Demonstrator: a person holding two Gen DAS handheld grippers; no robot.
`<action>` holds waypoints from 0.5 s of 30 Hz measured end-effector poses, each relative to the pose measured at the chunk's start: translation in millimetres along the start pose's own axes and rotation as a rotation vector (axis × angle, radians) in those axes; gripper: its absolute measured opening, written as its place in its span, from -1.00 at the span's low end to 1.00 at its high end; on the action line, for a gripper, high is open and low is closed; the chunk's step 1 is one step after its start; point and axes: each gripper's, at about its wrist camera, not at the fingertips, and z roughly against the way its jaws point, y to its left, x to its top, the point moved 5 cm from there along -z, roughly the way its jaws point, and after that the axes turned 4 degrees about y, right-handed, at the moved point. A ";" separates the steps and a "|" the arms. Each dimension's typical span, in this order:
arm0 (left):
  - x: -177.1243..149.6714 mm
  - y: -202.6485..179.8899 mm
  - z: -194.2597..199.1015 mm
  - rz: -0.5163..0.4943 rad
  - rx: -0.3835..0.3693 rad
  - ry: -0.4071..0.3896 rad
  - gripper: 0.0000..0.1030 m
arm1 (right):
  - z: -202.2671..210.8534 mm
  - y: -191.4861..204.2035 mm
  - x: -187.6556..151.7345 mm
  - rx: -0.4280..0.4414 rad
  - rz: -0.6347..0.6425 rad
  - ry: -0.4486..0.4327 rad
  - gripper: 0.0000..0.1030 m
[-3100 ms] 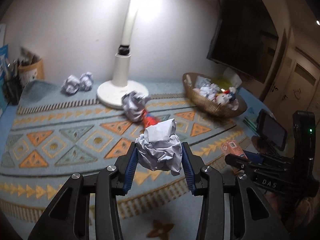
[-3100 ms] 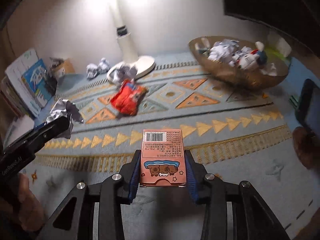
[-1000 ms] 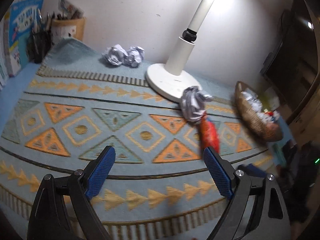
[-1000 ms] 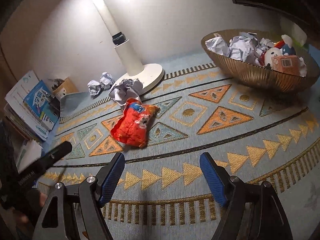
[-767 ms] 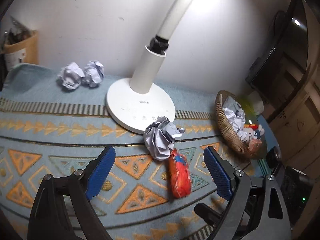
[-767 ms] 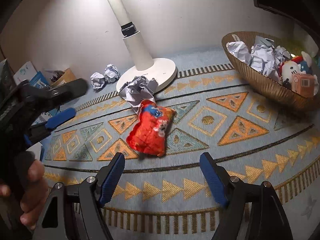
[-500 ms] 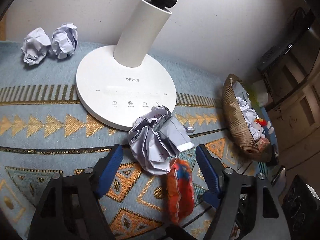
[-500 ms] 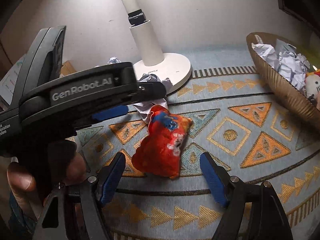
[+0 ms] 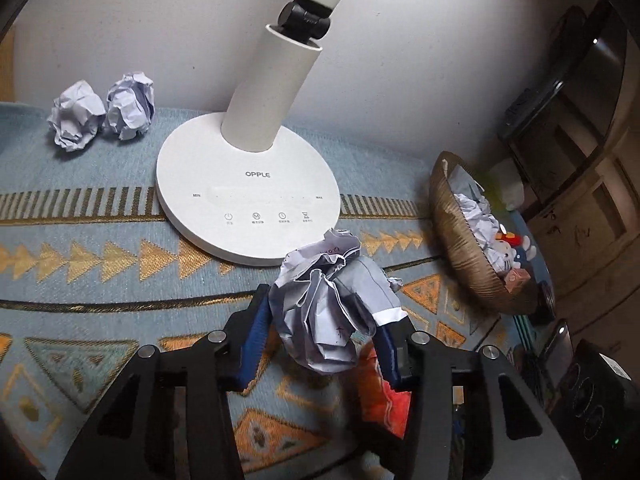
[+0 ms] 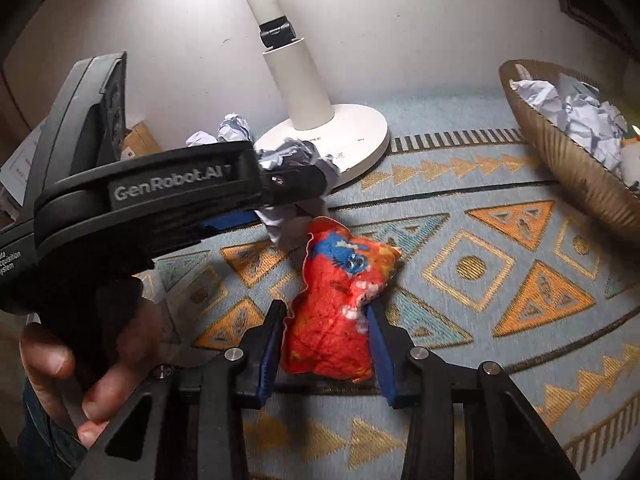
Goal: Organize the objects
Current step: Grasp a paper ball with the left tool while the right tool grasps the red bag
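Both grippers are down on the patterned blue-and-orange woven mat (image 9: 100, 248). The left gripper (image 9: 322, 338) is closing on one crumpled grey-white paper ball (image 9: 328, 312) by the round white lamp base (image 9: 248, 196); the right gripper (image 10: 325, 346) is closing on one red snack packet (image 10: 340, 308). Two crumpled white paper balls (image 9: 102, 114) lie by the wall. One ribbed golden basket (image 9: 460, 248) holds more paper.

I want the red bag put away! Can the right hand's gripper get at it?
Probably yes. The red bag already sits between the right gripper fingers, which are closing on it. The left gripper is busy on the paper ball beside it.
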 end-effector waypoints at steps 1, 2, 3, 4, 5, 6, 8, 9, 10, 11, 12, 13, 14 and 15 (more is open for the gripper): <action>-5.6 -3.8 11.4 -0.017 0.007 -0.003 -0.15 | 9.9 -0.6 -5.7 0.003 -0.001 -0.011 -0.24; -13.3 -6.9 22.9 -0.034 0.016 -0.008 -0.15 | 20.7 -2.0 -10.7 0.006 0.001 -0.020 -0.24; -23.3 -10.1 34.0 -0.050 0.025 -0.012 -0.15 | 31.3 -2.1 -16.4 0.007 0.007 -0.027 -0.24; -34.6 -12.0 43.2 -0.059 0.032 -0.010 -0.15 | 41.3 -2.3 -22.5 0.006 0.016 -0.033 -0.24; -47.2 -12.0 51.7 -0.065 0.040 -0.009 -0.15 | 48.5 0.7 -28.2 0.007 0.033 -0.032 -0.24; -60.8 -12.7 57.6 -0.074 0.052 -0.010 -0.15 | 54.0 3.5 -35.7 0.007 0.053 -0.029 -0.24; -86.4 -12.3 62.7 -0.089 0.097 -0.019 -0.15 | 61.6 0.7 -51.0 -0.024 0.076 -0.033 -0.24; -97.4 -11.1 63.1 -0.095 0.114 -0.025 -0.15 | 56.8 1.6 -54.6 -0.038 0.085 -0.026 -0.24; -106.1 -7.0 63.5 -0.093 0.109 -0.030 -0.15 | 54.8 0.2 -59.8 -0.045 0.088 -0.018 -0.24; -112.8 -4.8 61.8 -0.082 0.093 -0.029 -0.15 | 52.3 -1.4 -63.4 -0.047 0.087 -0.011 -0.24; -116.8 -2.2 61.2 -0.067 0.076 -0.030 -0.15 | 49.0 -3.0 -64.8 -0.046 0.087 -0.007 -0.24; -118.8 -1.0 61.4 -0.058 0.066 -0.041 -0.15 | 45.3 -2.5 -66.2 -0.043 0.088 -0.006 -0.23; -119.3 -1.3 61.3 -0.057 0.063 -0.058 -0.15 | 43.5 -1.6 -68.3 -0.037 0.092 -0.010 -0.23; -118.5 -0.8 62.4 -0.061 0.063 -0.073 -0.15 | 40.8 -0.7 -67.4 -0.037 0.098 -0.012 -0.23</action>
